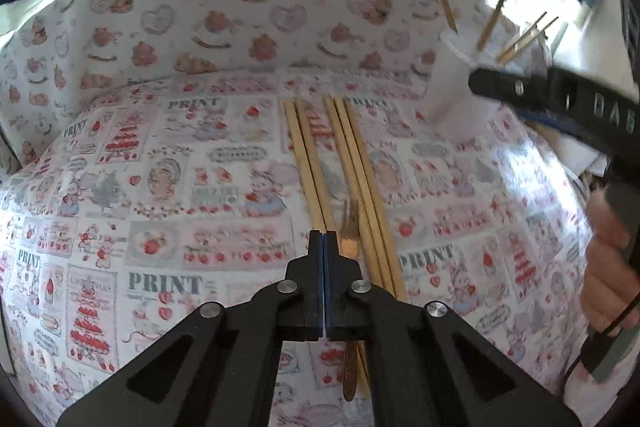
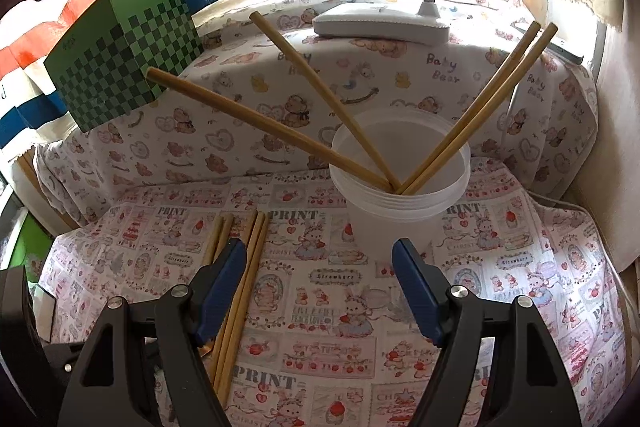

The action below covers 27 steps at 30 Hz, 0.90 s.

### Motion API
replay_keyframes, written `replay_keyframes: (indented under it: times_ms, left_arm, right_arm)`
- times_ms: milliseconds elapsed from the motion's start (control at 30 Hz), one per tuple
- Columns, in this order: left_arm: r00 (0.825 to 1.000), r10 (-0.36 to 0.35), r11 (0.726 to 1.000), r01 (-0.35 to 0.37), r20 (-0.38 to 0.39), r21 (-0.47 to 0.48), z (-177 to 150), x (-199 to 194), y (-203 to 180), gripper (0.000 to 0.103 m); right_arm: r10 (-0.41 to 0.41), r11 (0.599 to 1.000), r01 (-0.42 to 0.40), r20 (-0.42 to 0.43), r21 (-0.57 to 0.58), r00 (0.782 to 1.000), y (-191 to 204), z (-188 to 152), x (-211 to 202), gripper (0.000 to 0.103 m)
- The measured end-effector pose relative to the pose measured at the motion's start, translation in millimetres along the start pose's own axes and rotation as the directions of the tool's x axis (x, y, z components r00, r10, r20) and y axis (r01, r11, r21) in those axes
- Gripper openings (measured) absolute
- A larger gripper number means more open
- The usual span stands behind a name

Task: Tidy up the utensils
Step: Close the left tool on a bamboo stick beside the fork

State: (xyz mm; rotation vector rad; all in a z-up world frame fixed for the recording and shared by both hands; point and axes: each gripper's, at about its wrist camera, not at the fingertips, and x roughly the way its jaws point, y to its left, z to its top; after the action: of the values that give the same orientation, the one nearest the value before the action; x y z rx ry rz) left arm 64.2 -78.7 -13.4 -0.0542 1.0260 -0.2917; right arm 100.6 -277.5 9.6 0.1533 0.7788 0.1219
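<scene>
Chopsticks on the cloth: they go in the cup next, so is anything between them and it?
Only bare cloth lies between the chopsticks and the cup. The right gripper hangs open before it; four sticks fan from its mouth.

A cloth-covered table (image 2: 320, 291) holds a cup (image 2: 400, 187) toward the back right. Four chopsticks (image 2: 320, 87) stand in the cup, two leaning left and two leaning right. To the left of the cup, a bundle of loose chopsticks (image 1: 344, 167) lies flat on the cloth, running front to back, with a small fork (image 1: 350, 223) lying among them. Behind the table, a checkered box (image 2: 124, 55) sits at the back left, and a lamp base (image 2: 380, 23) rests behind the cup.
</scene>
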Motion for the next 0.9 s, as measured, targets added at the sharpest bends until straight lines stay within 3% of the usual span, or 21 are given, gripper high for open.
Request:
replay_keyframes:
  times_ms: [167, 367, 500, 633, 800, 900]
  left_arm:
    - [0.999, 0.022, 1.0, -0.021, 0.038, -0.019, 6.6, -7.4, 10.3, 0.0]
    - [0.998, 0.069, 0.996, -0.069, -0.002, -0.063, 10.7, 4.7, 28.0, 0.0]
    - [1.0, 0.022, 0.997, -0.021, 0.006, -0.073, 12.7, 8.8, 30.9, 0.0]
    - [0.996, -0.087, 0.996, 0.087, 0.018, -0.004, 10.5, 1.8, 15.0, 0.0]
    - [0.994, -0.094, 0.988, 0.086, 0.057, 0.125, 1.3, -1.0, -18.1, 0.005]
    - [0.995, -0.08, 0.986, 0.07, 0.06, 0.15, 0.2, 3.2, -26.0, 0.007]
  right_arm:
    - [-0.003, 1.0, 0.003, -0.007, 0.011, 1.0, -1.9, -0.1, 2.3, 0.077]
    - [-0.001, 0.999, 0.002, -0.04, 0.032, 0.999, -7.1, -1.6, 11.5, 0.077]
    - [-0.011, 0.999, 0.013, -0.048, 0.038, 0.999, -9.9, -1.3, 15.3, 0.077]
    - [-0.001, 0.998, 0.004, -0.054, 0.055, 0.999, -13.5, -0.1, 15.1, 0.077]
    - [0.002, 0.998, 0.001, -0.058, 0.056, 0.998, -13.6, -0.3, 14.4, 0.077]
    - [0.003, 0.999, 0.0, -0.063, 0.052, 0.998, -13.6, -0.4, 14.7, 0.077]
